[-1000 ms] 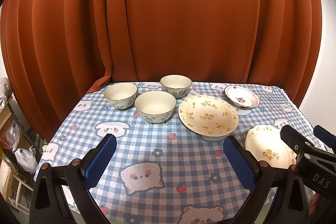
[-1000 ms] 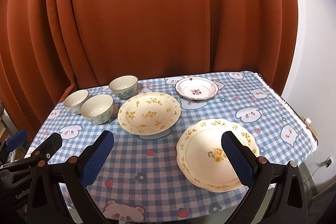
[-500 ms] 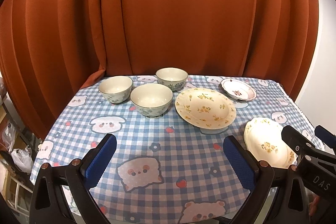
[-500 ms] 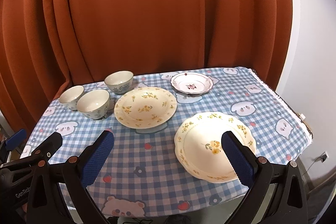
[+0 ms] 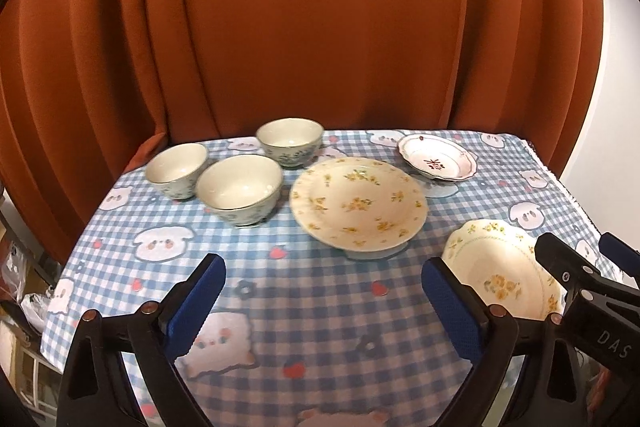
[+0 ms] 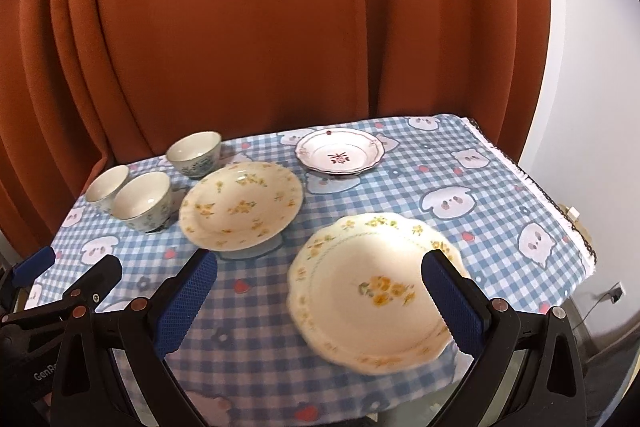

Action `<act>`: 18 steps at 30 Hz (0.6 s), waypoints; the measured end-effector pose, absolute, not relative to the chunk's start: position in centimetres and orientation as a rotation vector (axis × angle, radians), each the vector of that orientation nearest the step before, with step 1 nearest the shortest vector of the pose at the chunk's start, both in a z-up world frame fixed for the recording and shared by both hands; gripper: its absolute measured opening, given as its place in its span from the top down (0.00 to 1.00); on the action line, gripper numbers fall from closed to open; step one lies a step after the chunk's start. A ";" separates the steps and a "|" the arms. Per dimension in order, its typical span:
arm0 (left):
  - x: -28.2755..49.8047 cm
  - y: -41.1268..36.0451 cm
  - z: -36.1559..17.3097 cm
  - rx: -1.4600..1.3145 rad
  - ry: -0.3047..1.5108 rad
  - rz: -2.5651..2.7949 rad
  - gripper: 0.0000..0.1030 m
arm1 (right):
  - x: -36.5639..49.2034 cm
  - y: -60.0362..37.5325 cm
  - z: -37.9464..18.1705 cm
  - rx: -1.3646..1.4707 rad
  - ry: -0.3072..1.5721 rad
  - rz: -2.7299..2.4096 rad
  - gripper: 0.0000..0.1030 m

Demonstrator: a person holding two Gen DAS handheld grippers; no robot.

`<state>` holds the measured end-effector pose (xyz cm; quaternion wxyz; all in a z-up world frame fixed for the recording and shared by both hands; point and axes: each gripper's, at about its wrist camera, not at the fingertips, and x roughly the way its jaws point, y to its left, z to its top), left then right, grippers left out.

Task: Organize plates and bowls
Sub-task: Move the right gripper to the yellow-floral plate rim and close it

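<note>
While both of my grippers hang above the near edge of the table, neither one touches any dish. My left gripper (image 5: 324, 301) has its blue-padded fingers (image 5: 196, 301) spread wide with nothing between them, over bare checked tablecloth (image 5: 320, 307). My right gripper (image 6: 318, 301) is spread just as wide; its right pad appears in front of the scalloped plate (image 6: 372, 291), the cream one with a yellow flower cluster in its centre, which lies flat on the cloth at the near right. Whether that pad touches the rim I cannot tell.

Beyond it, toward the middle, sits the round plate (image 5: 358, 203) with scattered yellow sprigs. Farther back and to the right is the small white plate (image 5: 438, 158) with a dark red motif, apart from the others. On the left stand three bowls, all upright: the back bowl (image 5: 290, 142) near the rust curtain (image 5: 320, 27), the left bowl (image 5: 176, 170) and the front bowl (image 5: 239, 189), these last two close together, possibly touching. A white wall (image 6: 592, 107) shows at the right.
</note>
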<state>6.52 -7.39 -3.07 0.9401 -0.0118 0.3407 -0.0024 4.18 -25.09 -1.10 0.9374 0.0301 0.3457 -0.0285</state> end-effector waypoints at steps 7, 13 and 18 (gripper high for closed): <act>10.0 -12.0 -4.1 -0.034 0.729 0.012 0.07 | 8.1 -29.9 -2.1 0.060 0.742 -0.030 0.03; 12.7 -15.8 -6.1 -0.062 0.796 0.016 0.10 | 11.3 -33.5 -3.8 0.041 0.797 -0.013 0.06; 14.4 -18.7 -8.7 -0.075 0.871 0.038 0.13 | 13.6 -36.3 -6.1 0.023 0.861 -0.003 0.07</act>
